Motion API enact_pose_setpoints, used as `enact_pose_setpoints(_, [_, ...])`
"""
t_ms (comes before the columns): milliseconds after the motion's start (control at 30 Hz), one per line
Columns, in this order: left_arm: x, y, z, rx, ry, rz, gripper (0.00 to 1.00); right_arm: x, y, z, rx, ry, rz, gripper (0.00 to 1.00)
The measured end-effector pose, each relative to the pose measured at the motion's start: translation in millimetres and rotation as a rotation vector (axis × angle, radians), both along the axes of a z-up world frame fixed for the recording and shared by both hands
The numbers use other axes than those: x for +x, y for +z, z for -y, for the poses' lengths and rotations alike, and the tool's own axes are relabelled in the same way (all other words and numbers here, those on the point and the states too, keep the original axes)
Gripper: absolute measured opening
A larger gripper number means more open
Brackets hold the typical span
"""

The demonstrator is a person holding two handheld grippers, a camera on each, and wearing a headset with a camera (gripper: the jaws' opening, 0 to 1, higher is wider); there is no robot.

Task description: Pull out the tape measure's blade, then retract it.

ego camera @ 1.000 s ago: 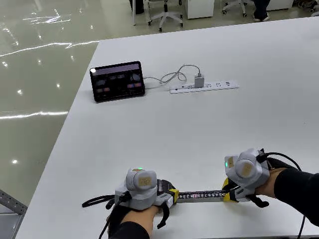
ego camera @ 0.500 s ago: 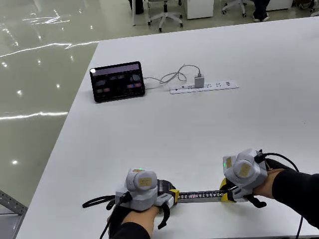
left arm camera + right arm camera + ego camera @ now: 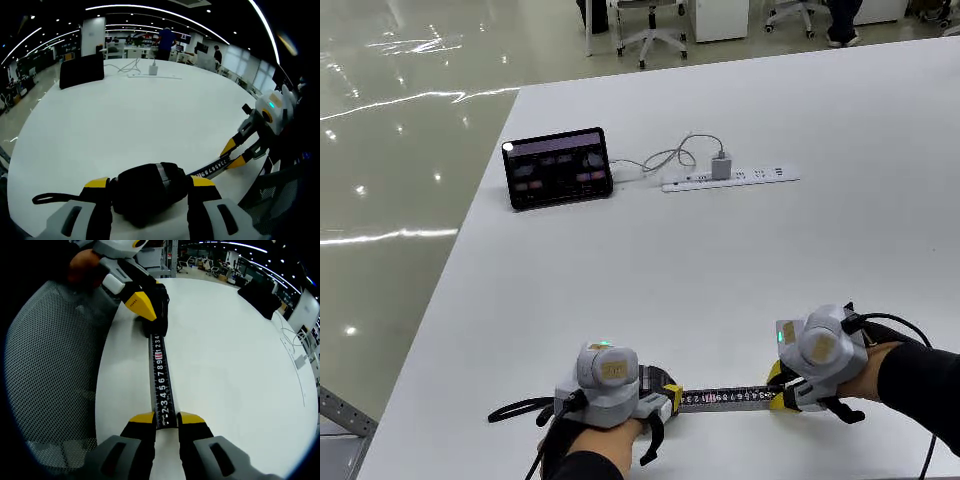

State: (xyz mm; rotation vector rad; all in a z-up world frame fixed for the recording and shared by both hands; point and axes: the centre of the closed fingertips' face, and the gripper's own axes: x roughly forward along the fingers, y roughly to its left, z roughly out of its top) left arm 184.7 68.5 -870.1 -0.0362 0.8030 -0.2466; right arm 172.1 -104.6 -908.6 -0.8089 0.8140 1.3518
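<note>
A black tape measure case [image 3: 655, 383] [image 3: 150, 192] rests near the table's front edge, with my left gripper [image 3: 667, 398] [image 3: 150, 181] shut on it. Its blade [image 3: 728, 397] [image 3: 160, 375] is drawn out to the right, lying flat on the white table [image 3: 720, 260]. My right gripper [image 3: 778, 387] [image 3: 166, 418] is shut on the blade's end, near the low numbers. In the right gripper view the case [image 3: 156, 315] lies far along the blade, with the left gripper [image 3: 142, 302] on it. The right gripper [image 3: 235, 152] also shows in the left gripper view.
A dark tablet [image 3: 557, 167] stands at the back left. A white power strip [image 3: 730, 177] with a charger and cable lies to its right. The case's black strap [image 3: 515, 408] trails left. The table's left edge [image 3: 470, 230] drops to a glossy floor.
The head view has shifted slightly. Both grippers keep their hold and the drawn-out length of blade looks about the same.
</note>
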Motion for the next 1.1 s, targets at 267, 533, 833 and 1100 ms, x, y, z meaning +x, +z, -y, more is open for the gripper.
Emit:
enact_pose_setpoints(267, [-0.6, 0.3, -0.2, 0.000, -0.001, -0.002, 0.56, 1.1, 3.0, 1.1, 0.009, 0.003, 0.025, 0.13])
enact_pose_setpoints(533, [0.2, 0.0, -0.4, -0.004, -0.005, -0.003, 0.56, -0.1, 3.9, 1.8, 0.043, -0.037, 0.004, 0.11])
enact_pose_setpoints(833, [0.0, 1.1, -1.1, -0.021, 0.002, -0.007, 0.55, 4.3, 3.4, -3.7, 0.062, -0.050, -0.001, 0.11])
enact_pose_setpoints(1100, [0.2, 0.0, -1.0, -0.020, -0.002, -0.006, 0.56, 3.1, 3.3, -8.5, 0.061, -0.047, -0.009, 0.11])
